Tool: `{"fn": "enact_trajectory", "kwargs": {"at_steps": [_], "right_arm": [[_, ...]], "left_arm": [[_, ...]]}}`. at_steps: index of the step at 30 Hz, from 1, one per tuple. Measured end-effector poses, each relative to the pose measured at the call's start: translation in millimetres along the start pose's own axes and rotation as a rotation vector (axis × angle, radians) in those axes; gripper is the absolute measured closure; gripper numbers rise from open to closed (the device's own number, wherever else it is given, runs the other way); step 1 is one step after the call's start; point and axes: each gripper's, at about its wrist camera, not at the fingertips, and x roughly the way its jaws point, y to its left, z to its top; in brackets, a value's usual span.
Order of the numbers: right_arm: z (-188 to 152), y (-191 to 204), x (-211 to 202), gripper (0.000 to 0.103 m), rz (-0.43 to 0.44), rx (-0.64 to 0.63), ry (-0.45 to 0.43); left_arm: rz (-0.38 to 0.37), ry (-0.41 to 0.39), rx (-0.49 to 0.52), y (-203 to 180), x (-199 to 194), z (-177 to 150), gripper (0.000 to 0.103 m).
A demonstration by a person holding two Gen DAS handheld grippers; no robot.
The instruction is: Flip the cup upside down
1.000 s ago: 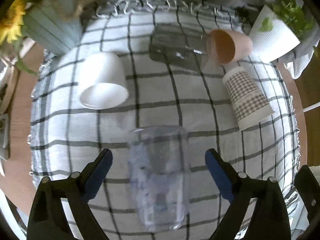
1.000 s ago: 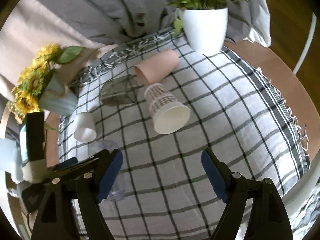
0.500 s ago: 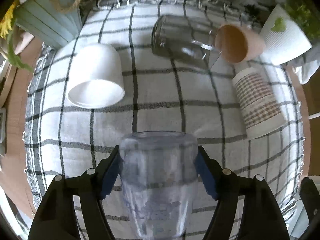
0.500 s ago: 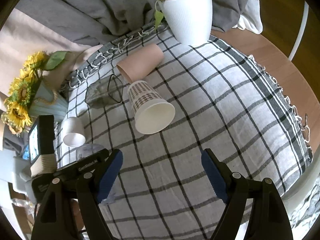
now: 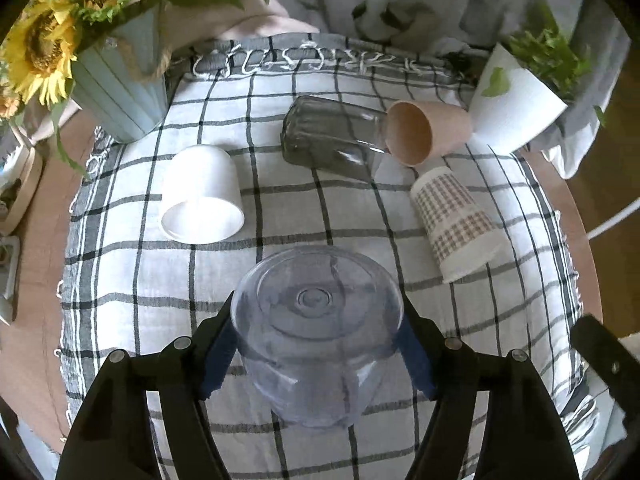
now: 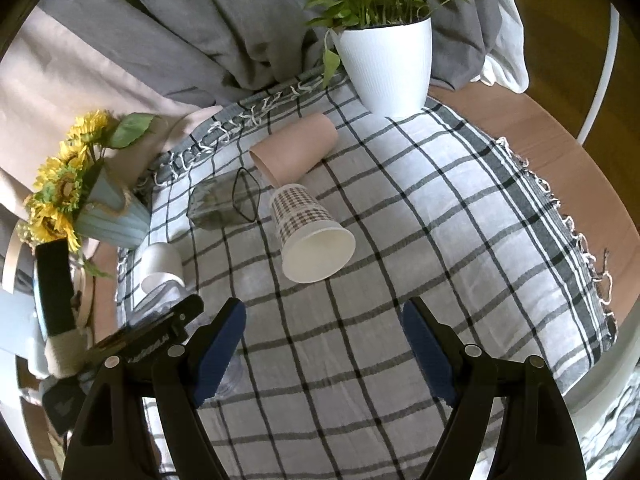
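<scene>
Since a second ago: my left hand-held gripper [image 5: 318, 354], then spread wide around clear cup [image 5: 316, 332], now clamps its sides; cup lifted, base tipped toward camera. Cup hangs over near part of checked cloth [image 5: 280, 216], above worktop [image 6: 560, 160]. Right hand-held gripper [image 6: 324, 336] hovers with fingers apart, holding nothing. I see open cloth ahead of it; paper cup [image 6: 310, 236], pink cup [image 6: 294, 154], white cup [image 5: 200, 196] lie farther back.

table [image 6: 532, 148] | wood, round | checked cloth [image 6: 400, 240] on top
</scene>
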Motion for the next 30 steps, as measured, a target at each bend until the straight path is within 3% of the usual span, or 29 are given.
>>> {"fn": "enact_trajectory", "kwargs": {"at_steps": [10,16,20,23,30], "right_arm": [[-9.3,-5.5,-6.1,0.022,-0.03,-0.029,0.01],[-15.3,-3.5,-7.2,0.022,-0.043,-0.042,0.016],[-17.6,0.0,-9.1,0.022,-0.057,-0.055,0.014],[-18.1,1.6,-14.5,0.016,-0.064,-0.063,0.003],[-21.1,7.5,-47.9,0.013,-0.046,-0.098,-0.061]], "left_arm": [[-0.005,-0.009,0.051,-5.8,-22.3,-39.4,0.032],[-0.007,-0.014,0.068,-5.9,-23.4,-43.8,0.031],[0.007,-0.018,0.065,-4.4,-24.4,-43.1,0.021],[0.003,-0.032,0.042,-1.3,-32.0,-43.6,0.017],[0.031,-0.148,-0.017,4.7,-80.0,-50.6,0.006]]}}
